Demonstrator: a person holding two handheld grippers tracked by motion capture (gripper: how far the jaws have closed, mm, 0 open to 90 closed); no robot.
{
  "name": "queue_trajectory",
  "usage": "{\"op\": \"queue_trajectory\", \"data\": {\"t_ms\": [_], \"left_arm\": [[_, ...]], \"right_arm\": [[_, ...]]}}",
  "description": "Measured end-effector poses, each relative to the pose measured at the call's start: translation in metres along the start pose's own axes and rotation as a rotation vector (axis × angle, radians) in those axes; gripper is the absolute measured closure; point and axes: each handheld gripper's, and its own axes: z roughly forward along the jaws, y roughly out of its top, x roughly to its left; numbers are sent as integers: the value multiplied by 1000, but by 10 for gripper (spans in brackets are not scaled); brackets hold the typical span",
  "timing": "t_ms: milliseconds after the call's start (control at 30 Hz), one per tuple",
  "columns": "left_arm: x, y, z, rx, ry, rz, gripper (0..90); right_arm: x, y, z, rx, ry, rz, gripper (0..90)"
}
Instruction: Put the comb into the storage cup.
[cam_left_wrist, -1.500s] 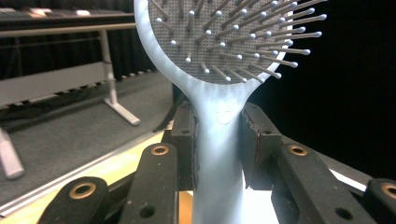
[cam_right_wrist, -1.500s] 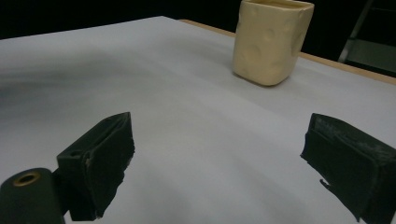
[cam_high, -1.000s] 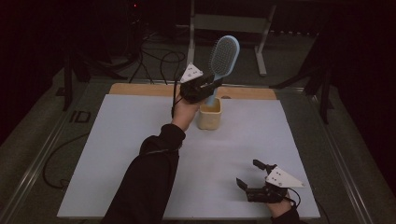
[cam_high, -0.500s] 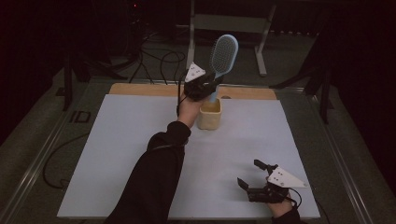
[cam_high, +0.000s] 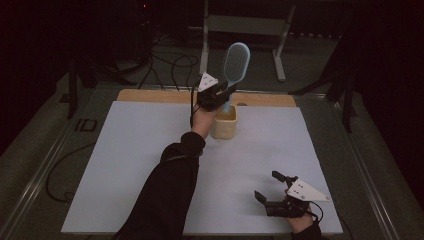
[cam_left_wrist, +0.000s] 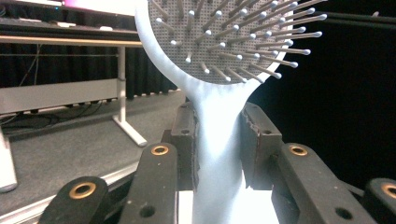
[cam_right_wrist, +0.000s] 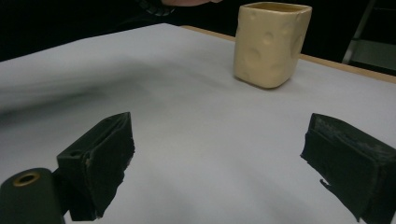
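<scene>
**Brush over cup, far middle of mat**

Brush (cam_high: 235, 62): pale blue, oval head with ball-tipped pins, held upright, head topmost. Handle lowered into mouth of cup (cam_high: 224, 122); handle's lower end hidden by the rim. Pins facing the left gripper's camera in the left gripper view (cam_left_wrist: 224, 42).

Left gripper (cam_high: 216, 95): directly above the cup, jaws clamped on the brush's neck just below the head, one pad pressing each side of the handle. Hand and dark sleeve reaching in from the near edge.

Cup: cream, squarish, dimpled like cheese, upright on the mat, just in front of the wooden strip (cam_high: 150, 96) at the far edge. Seen also in the right gripper view (cam_right_wrist: 271, 44).

Right gripper (cam_high: 269, 187): well apart from the cup, toward the near right corner, low over the mat, jaws spread wide, nothing between them.

Mat (cam_high: 125, 165): white, covering the table, bare around the cup.

Background beyond the cup: dark floor, cables, white stand legs (cam_high: 280, 47).
</scene>
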Motion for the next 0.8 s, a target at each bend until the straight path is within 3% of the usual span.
{"op": "queue_trajectory", "data": {"t_ms": [167,267,567,800], "left_arm": [[2,-7,1,14,5,-11,701],[1,-12,1,30,6,8,701],[0,-23,-1,18,22,10,700],[-4,-32,1,41,30,6,699]], "right_arm": [[0,0,0,1,0,-4,85],[0,0,0,2,3,-5,85],[0,-1,0,1,3,-3,85],[0,-1,0,0,3,-4,85]]}}
